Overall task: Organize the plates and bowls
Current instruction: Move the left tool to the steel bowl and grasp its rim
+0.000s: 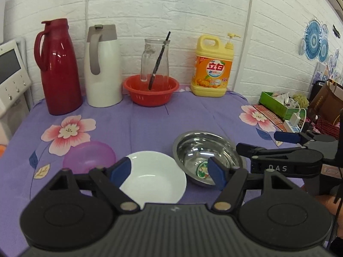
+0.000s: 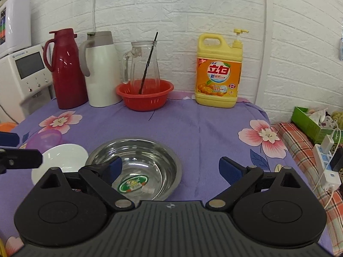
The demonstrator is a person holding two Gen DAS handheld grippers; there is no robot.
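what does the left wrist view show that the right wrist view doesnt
Only the left wrist view: blue fan decorations on the side wall, a brown paper bag, and the open left gripper over the white plate.

Only the right wrist view: a white device with a plant on top, and the open right gripper.

Both: the steel bowl, purple bowl, red basket, yellow detergent bottle and two jugs.

The middle of the table lies bare. Far along the wall stand the red jug, white jug, red basket and soap bottle. Near, the purple bowl, white bowl and steel bowl crowd together.
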